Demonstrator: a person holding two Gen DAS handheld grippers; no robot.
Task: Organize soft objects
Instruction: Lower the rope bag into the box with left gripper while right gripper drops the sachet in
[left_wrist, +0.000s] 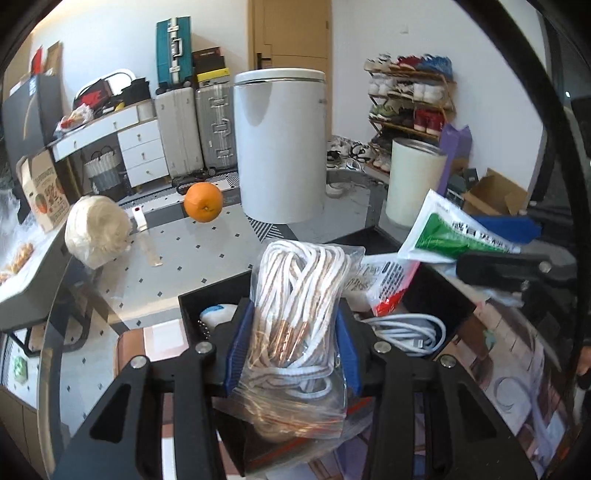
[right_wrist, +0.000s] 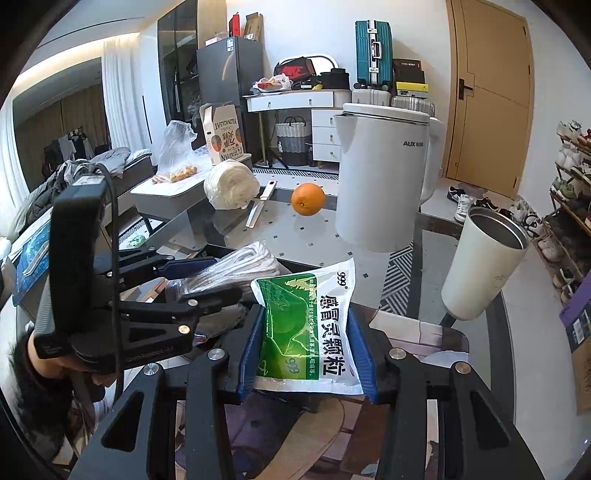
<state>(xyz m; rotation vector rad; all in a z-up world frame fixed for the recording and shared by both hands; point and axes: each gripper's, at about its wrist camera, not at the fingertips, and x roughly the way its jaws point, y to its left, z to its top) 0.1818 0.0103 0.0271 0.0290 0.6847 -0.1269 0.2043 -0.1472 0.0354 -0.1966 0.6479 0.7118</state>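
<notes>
My left gripper (left_wrist: 293, 339) is shut on a clear zip bag of white and copper cord (left_wrist: 299, 295), held above a black box (left_wrist: 207, 295) on the glass table. Inside the box lie a coiled white cable (left_wrist: 410, 332) and a red and white packet (left_wrist: 384, 284). My right gripper (right_wrist: 308, 345) is shut on a green and white medicine sachet (right_wrist: 310, 325). That sachet (left_wrist: 443, 232) and the right gripper (left_wrist: 498, 273) show at the right of the left wrist view. The left gripper (right_wrist: 207, 280) with the cord bag (right_wrist: 240, 264) appears left in the right wrist view, a hand (right_wrist: 70, 365) holding it.
On the table stand a white kettle (left_wrist: 280, 147), a cream tumbler (left_wrist: 413, 181), an orange (left_wrist: 203, 202), a ball of white yarn (left_wrist: 96, 229) and a ruler-like strip (left_wrist: 147, 240). Suitcases, drawers and a shoe rack (left_wrist: 410, 99) line the far wall.
</notes>
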